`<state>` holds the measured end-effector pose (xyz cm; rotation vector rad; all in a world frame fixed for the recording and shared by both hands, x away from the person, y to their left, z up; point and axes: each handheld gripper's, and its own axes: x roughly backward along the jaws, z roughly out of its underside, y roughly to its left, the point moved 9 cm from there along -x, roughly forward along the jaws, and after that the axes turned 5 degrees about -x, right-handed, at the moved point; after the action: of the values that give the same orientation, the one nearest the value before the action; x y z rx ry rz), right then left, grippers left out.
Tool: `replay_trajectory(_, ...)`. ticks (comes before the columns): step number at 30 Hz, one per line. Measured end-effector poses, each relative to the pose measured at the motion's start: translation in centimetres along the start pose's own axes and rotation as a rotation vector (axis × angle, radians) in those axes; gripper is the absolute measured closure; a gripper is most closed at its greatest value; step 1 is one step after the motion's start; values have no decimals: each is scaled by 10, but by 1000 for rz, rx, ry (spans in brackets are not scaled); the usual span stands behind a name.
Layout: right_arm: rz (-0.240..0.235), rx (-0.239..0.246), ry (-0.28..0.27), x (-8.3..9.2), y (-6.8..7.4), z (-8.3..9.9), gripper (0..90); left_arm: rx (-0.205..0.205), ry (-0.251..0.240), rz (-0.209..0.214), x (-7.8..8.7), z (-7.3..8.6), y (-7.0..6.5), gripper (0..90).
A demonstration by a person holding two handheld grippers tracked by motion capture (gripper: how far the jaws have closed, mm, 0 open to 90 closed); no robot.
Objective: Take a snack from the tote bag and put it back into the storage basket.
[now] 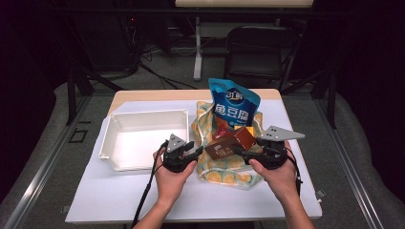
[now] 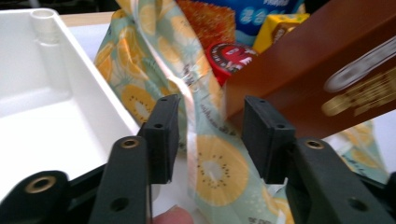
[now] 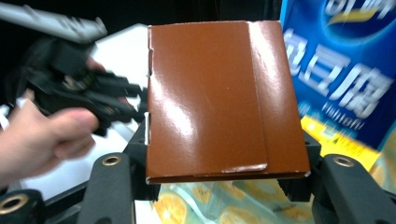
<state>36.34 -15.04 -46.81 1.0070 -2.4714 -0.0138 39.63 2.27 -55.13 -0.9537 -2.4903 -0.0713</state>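
An orange-fruit-print bag (image 1: 224, 168) lies mid-table with a blue snack pouch (image 1: 233, 104) standing out of its mouth. My right gripper (image 1: 240, 152) is shut on a glossy brown box (image 1: 230, 141), holding it over the bag; in the right gripper view the box (image 3: 210, 98) spans the jaws of the gripper (image 3: 229, 156). My left gripper (image 1: 199, 151) is at the bag's left edge. Its jaws (image 2: 210, 135) stand open, with the bag's film (image 2: 215, 168) loose between them and the brown box (image 2: 317, 70) just beyond. A red packet (image 2: 231, 55) and a yellow box (image 2: 280, 25) sit inside the bag.
A white plastic tray (image 1: 143, 113) sits left of the bag, its wall (image 2: 79, 84) close to my left jaw. A white mat (image 1: 119, 195) covers the table. A black chair (image 1: 258, 47) stands behind the far edge.
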Motion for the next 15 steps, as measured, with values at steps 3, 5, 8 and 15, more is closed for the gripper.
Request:
replay_trajectory(3, 10, -9, 82, -17, -4, 13, 432, -21, -12, 43, 1, 0, -6, 520)
replay_trajectory(5, 15, -14, 122, -27, -6, 21, 432, -38, -19, 69, 1, 1, -11, 505)
replay_trajectory(8, 8, -38, 109, -37, -8, 21, 430, -50, -34, 105, -1, 1, -17, 488)
replay_trajectory(15, 3, -26, 56, -48, -2, 18, 425, -112, -35, 150, -5, 3, -22, 426)
